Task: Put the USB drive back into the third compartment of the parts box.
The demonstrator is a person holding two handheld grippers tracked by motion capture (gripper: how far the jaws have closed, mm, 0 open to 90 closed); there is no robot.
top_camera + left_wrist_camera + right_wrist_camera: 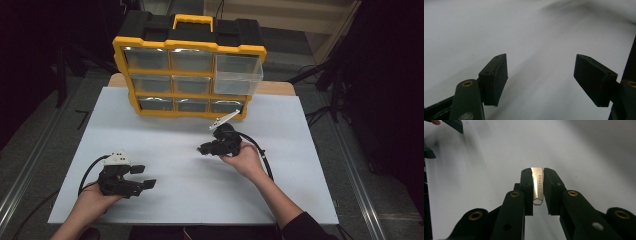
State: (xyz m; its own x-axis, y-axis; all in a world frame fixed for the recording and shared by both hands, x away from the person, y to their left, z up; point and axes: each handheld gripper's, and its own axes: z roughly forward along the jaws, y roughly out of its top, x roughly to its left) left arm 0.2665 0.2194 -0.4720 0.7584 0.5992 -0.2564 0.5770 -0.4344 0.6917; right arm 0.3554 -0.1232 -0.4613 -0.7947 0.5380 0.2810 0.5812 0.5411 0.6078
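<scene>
My right gripper [538,173] is shut on a small flat metal piece [537,186] stamped "ERAZER", which stands on edge between the two pads. In the high view the right gripper [202,148] hangs over the middle of the white table [175,200], pointing left, a little in front of the organizer. Near the table's front left my left gripper [142,176] rests low in the person's hand. Its jaws stand wide apart with nothing between them, as the left gripper view [540,67] also shows over bare white surface.
A yellow and black drawer organizer [190,45] stands upright at the table's back edge, with several clear drawers. Its top right drawer [238,75] is pulled out toward me. Cables trail from both grippers. Dark floor surrounds the table.
</scene>
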